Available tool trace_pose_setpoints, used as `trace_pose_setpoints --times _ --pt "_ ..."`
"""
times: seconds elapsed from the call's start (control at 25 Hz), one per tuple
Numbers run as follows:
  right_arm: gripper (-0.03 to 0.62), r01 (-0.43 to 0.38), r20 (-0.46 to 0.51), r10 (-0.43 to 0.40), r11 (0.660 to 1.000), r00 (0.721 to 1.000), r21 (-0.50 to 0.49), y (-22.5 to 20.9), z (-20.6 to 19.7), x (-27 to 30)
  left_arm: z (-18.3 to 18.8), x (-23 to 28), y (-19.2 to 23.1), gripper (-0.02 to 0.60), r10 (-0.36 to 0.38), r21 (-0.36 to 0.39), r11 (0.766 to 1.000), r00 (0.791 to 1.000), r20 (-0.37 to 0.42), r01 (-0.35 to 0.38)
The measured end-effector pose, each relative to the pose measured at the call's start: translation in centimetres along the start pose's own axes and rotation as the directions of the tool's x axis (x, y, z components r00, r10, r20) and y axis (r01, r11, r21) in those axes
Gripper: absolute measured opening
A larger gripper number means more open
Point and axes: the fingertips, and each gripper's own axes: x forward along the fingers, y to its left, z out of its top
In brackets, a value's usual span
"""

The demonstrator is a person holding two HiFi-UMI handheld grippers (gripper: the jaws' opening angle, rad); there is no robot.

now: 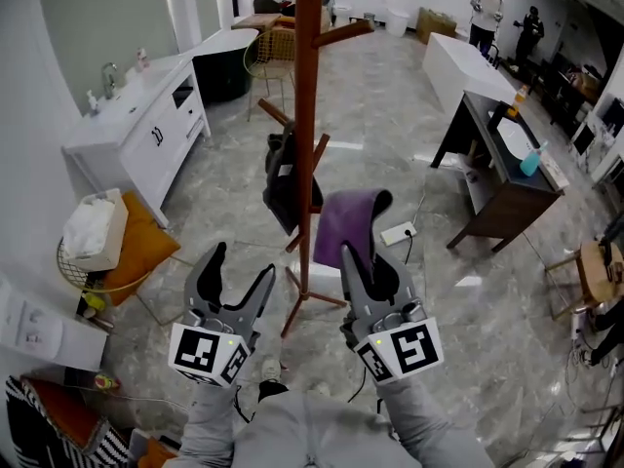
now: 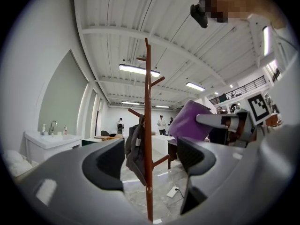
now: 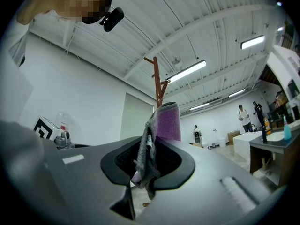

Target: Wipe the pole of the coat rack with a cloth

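Grey marble floor (image 1: 390,115), white sink counter (image 1: 136,115), dark desk (image 1: 487,217).

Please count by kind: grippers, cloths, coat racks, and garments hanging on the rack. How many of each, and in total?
Grippers: 2 (left gripper, right gripper)
Purple cloth: 1
Coat rack: 1
Dark garment on the rack: 1
Total: 5

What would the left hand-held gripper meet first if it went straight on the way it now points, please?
Most likely the coat rack pole, which stands centred between the open jaws of the left hand-held gripper, with a dark garment hanging just left of that line. Depth is unclear.
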Motion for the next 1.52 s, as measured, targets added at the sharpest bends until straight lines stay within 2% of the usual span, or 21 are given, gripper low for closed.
trace_pose_setpoints --times 0.16,0.28,0.44,0.6,0.84,1.0,1.12,1.32,1.52 --pt "0.055 0.037 0.015 -0.036 0.996 0.999 -0.079 0.1 0.9 2.2 0.9 1.9 1.4 0.379 -0.048 0.020 0.999 0.999 0.024 0.047" --pt "0.055 0.066 0.051 -0.058 0.981 0.997 -0.180 0.7 2.4 4.6 1.5 2.9 3.1 0.379 -0.083 0.027 0.996 0.995 0.052 0.082" --pt "0.055 0.141 0.135 -0.102 0.936 0.986 -0.322 0.9 5.8 7.9 2.5 4.3 5.3 0.377 -0.117 0.033 0.993 0.990 0.079 0.115" --pt "0.055 0.217 0.197 -0.142 0.870 0.970 -0.443 0.8 9.1 11.1 3.2 5.9 7.6 0.379 -0.144 0.025 0.990 0.984 0.102 0.142" --pt "0.055 0.218 0.149 -0.161 0.783 0.976 -0.583 1.0 10.4 15.9 3.1 7.5 9.7 0.377 -0.179 0.001 0.984 0.977 0.118 0.180" --pt "0.055 0.172 0.061 -0.174 0.746 0.983 -0.643 1.4 9.3 18.8 2.7 8.0 10.9 0.379 -0.193 -0.019 0.980 0.974 0.122 0.197" --pt "0.055 0.147 0.006 -0.190 0.740 0.982 -0.657 1.6 8.8 20.4 2.3 8.3 11.7 0.377 -0.197 -0.034 0.979 0.973 0.124 0.203" --pt "0.055 0.124 -0.026 -0.180 0.768 0.983 -0.628 1.5 8.8 21.8 1.9 8.8 12.5 0.377 -0.204 -0.055 0.976 0.970 0.133 0.213" --pt "0.055 0.094 -0.065 -0.177 0.756 0.982 -0.648 2.0 7.6 21.9 1.7 9.2 12.7 0.377 -0.212 -0.070 0.972 0.967 0.139 0.223"
